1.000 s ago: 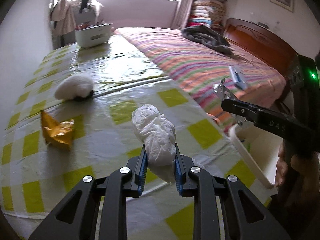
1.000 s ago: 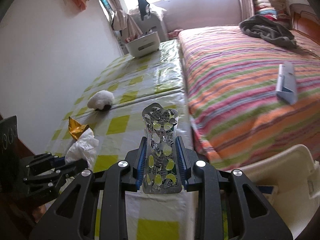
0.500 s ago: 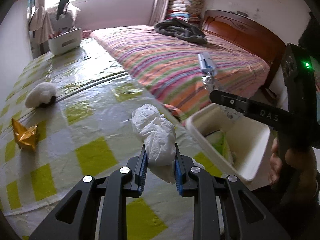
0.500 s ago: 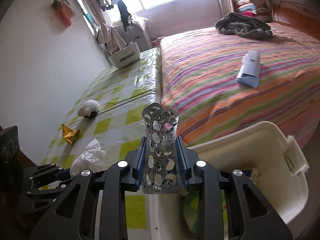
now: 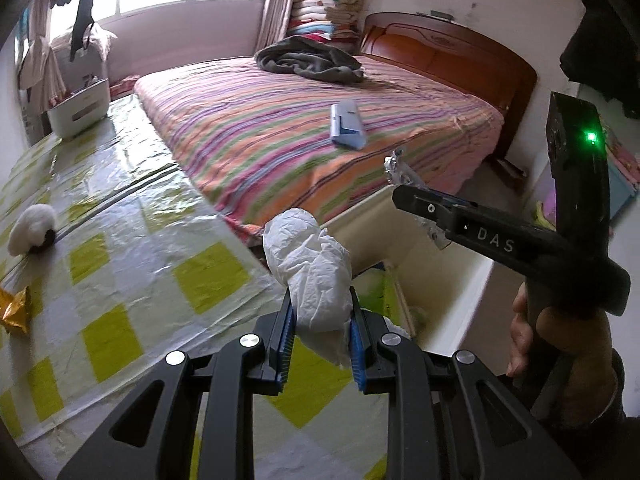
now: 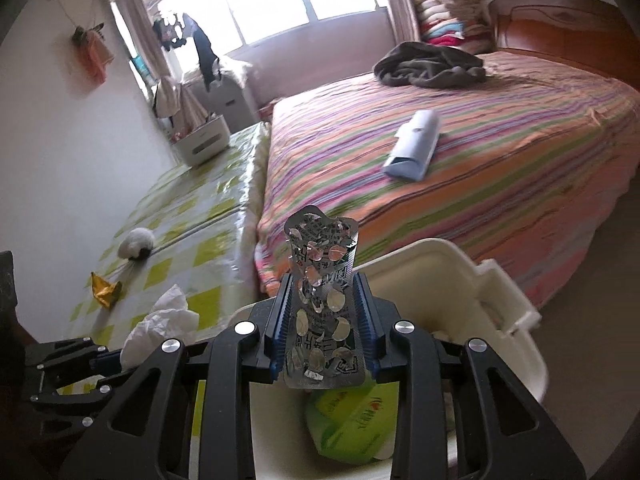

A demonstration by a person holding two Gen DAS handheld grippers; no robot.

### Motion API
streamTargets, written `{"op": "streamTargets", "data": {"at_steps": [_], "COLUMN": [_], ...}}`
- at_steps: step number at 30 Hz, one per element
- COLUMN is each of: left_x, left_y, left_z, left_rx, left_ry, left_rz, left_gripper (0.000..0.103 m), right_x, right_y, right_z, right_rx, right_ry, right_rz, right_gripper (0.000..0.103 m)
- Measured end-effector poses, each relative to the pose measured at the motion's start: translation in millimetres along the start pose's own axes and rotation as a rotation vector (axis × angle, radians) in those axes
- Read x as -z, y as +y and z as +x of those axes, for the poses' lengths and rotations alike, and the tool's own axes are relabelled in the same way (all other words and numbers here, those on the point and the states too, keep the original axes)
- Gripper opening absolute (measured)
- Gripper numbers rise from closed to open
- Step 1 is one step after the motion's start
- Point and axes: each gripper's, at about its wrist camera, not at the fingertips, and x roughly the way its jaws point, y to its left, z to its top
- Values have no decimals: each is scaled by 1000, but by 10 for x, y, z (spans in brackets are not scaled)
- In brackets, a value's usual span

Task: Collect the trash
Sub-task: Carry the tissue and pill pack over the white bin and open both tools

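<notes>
Bedroom daylight falls on a table under a yellow-and-white checked plastic cloth [image 5: 132, 280], beside a bed with a striped cover [image 5: 280, 128].

Left wrist view: the left gripper [image 5: 322, 334], low centre, is clamped on a crumpled white tissue [image 5: 310, 272]. The wad's long axis runs along the fingers, pointing up and away, just over the table's edge.

Right wrist view: the right gripper [image 6: 322, 322], low centre, has a used silver blister pack [image 6: 322, 304] between its blue pads. Its jaws are easing apart, though the pads touch the pack's edges. The pack stands upright, long axis along the fingers, its top toward the bed. It hangs over a white plastic bin [image 6: 500, 292] that holds a green packet [image 6: 352, 420].

Farther out on the cloth, at the left of both views, lie a gold wrapper [image 6: 105, 290] and a white fluffy ball [image 6: 136, 242], well apart from both grippers.
</notes>
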Motion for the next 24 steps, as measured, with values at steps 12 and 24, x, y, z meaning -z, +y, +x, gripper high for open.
{"op": "streamTargets", "data": {"at_steps": [12,24], "left_x": [-102,-169], "left_y": [-299,-430], "left_z": [115,239], "left_rx": [26,29], "left_ry": [9,31], "left_rz": [32,47], "left_gripper": [23,23], "right_x": [24,-18], "right_y": [-181,-371], "right_z": [-184,-390], "right_rx": [13,15], "right_ry": [-51,-145], "right_rz": [78,165], "right_gripper": [53,58]}}
